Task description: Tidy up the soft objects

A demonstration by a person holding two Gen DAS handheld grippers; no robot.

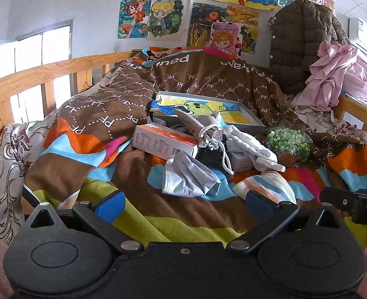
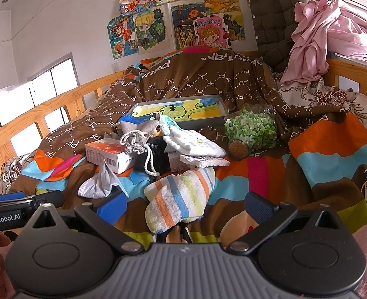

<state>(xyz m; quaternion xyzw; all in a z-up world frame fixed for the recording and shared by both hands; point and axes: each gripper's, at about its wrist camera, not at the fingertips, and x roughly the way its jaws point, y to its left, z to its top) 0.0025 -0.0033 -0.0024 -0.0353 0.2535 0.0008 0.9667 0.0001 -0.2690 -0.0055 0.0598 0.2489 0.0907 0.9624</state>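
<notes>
A pile of soft things lies on the bed. A striped cloth [image 2: 181, 199] lies nearest, just ahead of my right gripper [image 2: 185, 204], which is open and empty; it also shows in the left wrist view [image 1: 268, 184]. A grey face mask [image 1: 190, 177] lies ahead of my left gripper [image 1: 183, 201], also open and empty; the right wrist view shows the mask [image 2: 98, 184] too. A grey drawstring pouch [image 1: 205, 129] and white knitted cloth [image 1: 253, 147] lie further back. The pouch [image 2: 136, 139] and white cloth [image 2: 195, 144] show in the right wrist view too.
An orange-white box [image 1: 163, 139], a cork-stoppered jar of green bits [image 2: 253, 132] and a grey tray with a drawing [image 2: 183, 112] sit among the pile. A wooden rail [image 1: 34, 74] runs along the left. A brown jacket [image 1: 300, 39] and pink cloth [image 2: 315, 35] hang at the right.
</notes>
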